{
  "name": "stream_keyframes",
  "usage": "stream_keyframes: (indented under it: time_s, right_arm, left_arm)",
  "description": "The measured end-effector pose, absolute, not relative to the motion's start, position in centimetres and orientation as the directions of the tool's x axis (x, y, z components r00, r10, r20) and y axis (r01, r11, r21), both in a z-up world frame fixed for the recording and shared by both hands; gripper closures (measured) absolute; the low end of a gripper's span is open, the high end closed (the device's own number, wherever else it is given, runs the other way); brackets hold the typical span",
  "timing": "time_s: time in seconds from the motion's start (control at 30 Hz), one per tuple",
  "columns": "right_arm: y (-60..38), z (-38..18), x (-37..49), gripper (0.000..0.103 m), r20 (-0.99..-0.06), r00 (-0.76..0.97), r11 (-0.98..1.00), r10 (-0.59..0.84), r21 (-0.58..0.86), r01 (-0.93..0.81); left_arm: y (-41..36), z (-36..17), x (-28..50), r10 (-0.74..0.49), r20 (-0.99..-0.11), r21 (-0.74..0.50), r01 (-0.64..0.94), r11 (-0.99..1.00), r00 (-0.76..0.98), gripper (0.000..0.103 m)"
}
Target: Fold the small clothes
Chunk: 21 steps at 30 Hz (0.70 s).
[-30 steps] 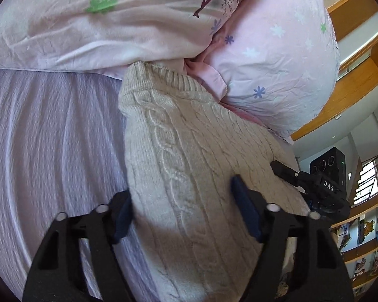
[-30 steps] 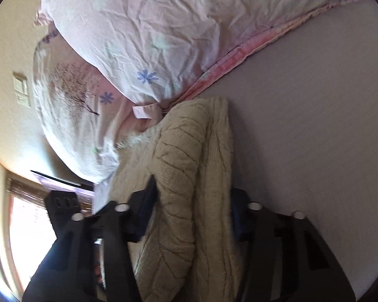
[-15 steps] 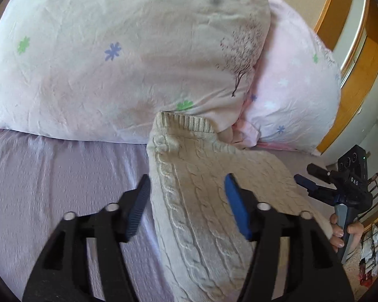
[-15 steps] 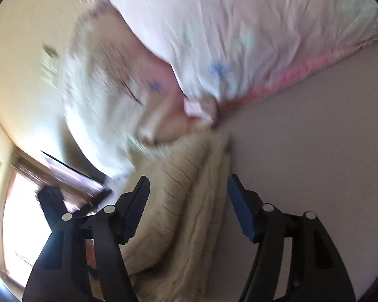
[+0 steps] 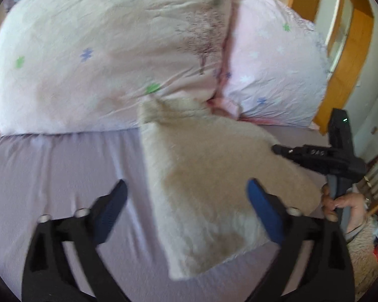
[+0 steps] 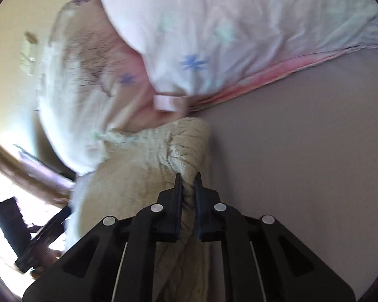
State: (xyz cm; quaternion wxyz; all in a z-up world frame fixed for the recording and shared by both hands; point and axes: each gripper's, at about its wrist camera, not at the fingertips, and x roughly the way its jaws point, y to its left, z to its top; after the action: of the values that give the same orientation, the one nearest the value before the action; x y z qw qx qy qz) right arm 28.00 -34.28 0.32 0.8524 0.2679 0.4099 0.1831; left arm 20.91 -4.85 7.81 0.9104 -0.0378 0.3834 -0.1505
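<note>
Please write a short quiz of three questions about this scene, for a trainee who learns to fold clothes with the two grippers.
1. True or false: the left gripper is clamped on the sweater.
2. What does the right gripper pinch?
3. The far end of the sweater touches: A) the pillows B) a basket C) a chair.

Key
1. False: its jaws stand wide open.
2. A bunched fold of the cream knit sweater.
3. A.
</note>
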Motion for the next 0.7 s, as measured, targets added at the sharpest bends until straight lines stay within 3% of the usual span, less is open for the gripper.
stream_keyframes:
  time_s: [0.07, 0.13, 0.17, 0.2, 0.27, 0.4, 0.57, 0.7]
  right_arm:
    - [-33.8, 1.7, 27.3, 0.09, -0.609, 0.619, 0.821, 0.496, 0.561, -0.106]
    - [-34.5, 3.3, 26.0, 0.069, -0.611, 0.666, 0.854, 0.428, 0.514, -0.077]
    - [-34.8, 4.4, 25.0, 0.032, -0.61, 0.69, 0.868, 0.39, 0.494, -0.054]
    - [-35.2, 5.4, 24.0, 0.002, -0.583, 0.714, 0.867, 0.386, 0.495, -0.064]
    - [-35.4, 7.4, 20.7, 0.001, -0.519, 0.752, 0.868, 0.406, 0.478, -0.138]
    - [-33.8, 7.2, 16.8, 0.001, -0.596, 0.725, 0.923, 0.346, 0.353, -0.15]
    - [-31.6, 4.1, 13.1, 0.001, -0.656, 0.659, 0.922, 0.368, 0.35, -0.166]
    - [-28.2, 2.4, 12.2, 0.001, -0.719, 0.658, 0.974, 0.224, 0.183, -0.133]
  left_arm:
    - [-4.3, 7.4, 19.2, -0.27, -0.684, -0.174, 0.208, 0.963, 0.677, 0.002]
    - [-3.9, 7.2, 18.1, -0.231, -0.697, -0.152, 0.175, 0.973, 0.678, 0.002]
    - [-3.7, 7.2, 17.5, -0.195, -0.705, -0.129, 0.147, 0.981, 0.682, 0.002]
    - [-3.5, 7.1, 16.7, -0.138, -0.714, -0.087, 0.109, 0.99, 0.686, 0.002]
    - [-3.2, 6.9, 15.4, -0.091, -0.718, -0.042, 0.087, 0.995, 0.69, 0.002]
    - [-2.8, 5.3, 13.8, -0.076, -0.758, -0.02, 0.094, 0.995, 0.647, 0.002]
    - [-3.5, 3.1, 13.6, -0.08, -0.801, -0.017, 0.111, 0.994, 0.594, 0.002]
    - [-5.0, 1.9, 13.8, -0.013, -0.821, 0.078, 0.136, 0.988, 0.57, 0.002]
